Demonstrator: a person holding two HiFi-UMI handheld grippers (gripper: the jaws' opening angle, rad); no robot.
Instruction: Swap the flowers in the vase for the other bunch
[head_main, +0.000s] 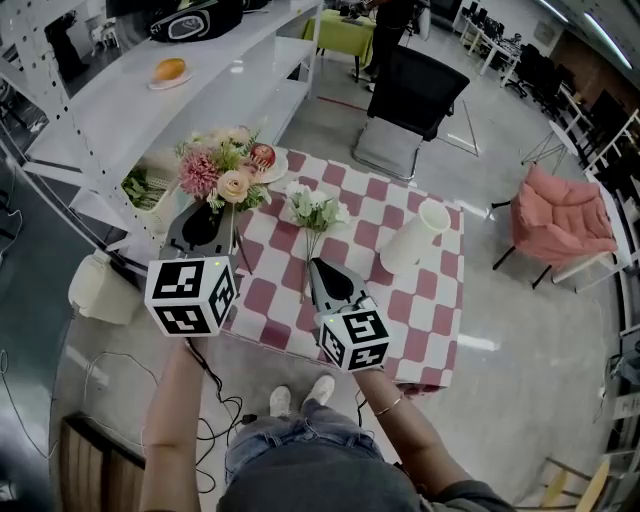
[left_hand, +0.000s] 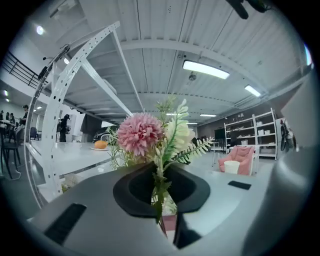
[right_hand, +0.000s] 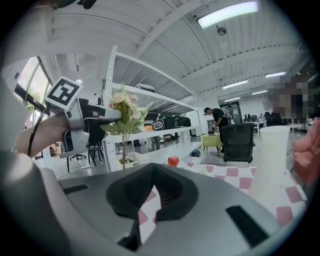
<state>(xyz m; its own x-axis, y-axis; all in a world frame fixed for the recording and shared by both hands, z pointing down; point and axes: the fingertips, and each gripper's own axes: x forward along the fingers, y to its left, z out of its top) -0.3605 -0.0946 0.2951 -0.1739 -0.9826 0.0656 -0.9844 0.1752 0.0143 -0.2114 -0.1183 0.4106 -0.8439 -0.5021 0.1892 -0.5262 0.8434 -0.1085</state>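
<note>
My left gripper (head_main: 212, 208) is shut on the stems of the pink-and-cream bunch (head_main: 222, 170), which it holds over the table's far left corner. In the left gripper view the bunch (left_hand: 150, 137) rises from between the jaws of that gripper (left_hand: 160, 176). A white-and-green bunch (head_main: 313, 210) lies on the checked tablecloth (head_main: 400, 300), stems toward my right gripper (head_main: 319, 265). The right gripper (right_hand: 151, 176) looks shut with nothing in it. The white vase (head_main: 413, 236) stands empty at the right, and it shows pale at the right gripper view's edge (right_hand: 272, 160).
A red apple (head_main: 262, 155) on a plate sits behind the pink bunch. A white shelf unit (head_main: 150, 110) with an orange (head_main: 169, 69) runs along the left. A black chair (head_main: 425, 90) and a pink armchair (head_main: 560, 215) stand beyond the table.
</note>
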